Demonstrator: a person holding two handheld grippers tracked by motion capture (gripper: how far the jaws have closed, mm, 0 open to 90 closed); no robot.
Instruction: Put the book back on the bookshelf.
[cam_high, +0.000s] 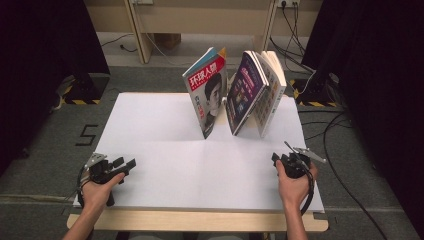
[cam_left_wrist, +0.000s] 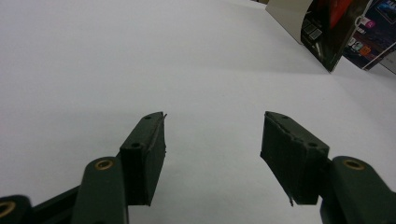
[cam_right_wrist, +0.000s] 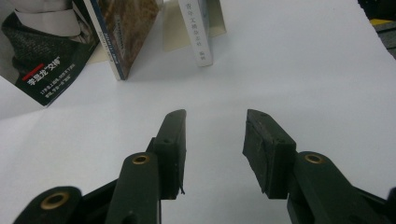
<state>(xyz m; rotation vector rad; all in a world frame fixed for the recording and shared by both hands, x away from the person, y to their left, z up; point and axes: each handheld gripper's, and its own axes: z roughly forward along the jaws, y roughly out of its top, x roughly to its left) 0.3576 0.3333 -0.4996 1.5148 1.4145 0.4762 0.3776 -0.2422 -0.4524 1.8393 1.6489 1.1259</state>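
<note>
Across the table (cam_high: 150, 220) I see a white sheet (cam_high: 165, 165) covering nearly all of the top. Toward its far edge, right of centre, three books stand tilted and close together: a red-titled magazine (cam_high: 207, 92) with a portrait cover on the left, a purple book (cam_high: 245, 92) just beside it, and a pale book (cam_high: 272, 92) leaning against the purple one's right side. Nearer me, my left gripper (cam_high: 127, 164) rests low at the sheet's left edge, held in my left hand (cam_high: 97, 190), jaws spread wide with nothing between them. My right gripper (cam_high: 280, 159) sits near the sheet's right edge in my right hand (cam_high: 295, 185), jaws likewise parted and empty, pointing toward the books.
</note>
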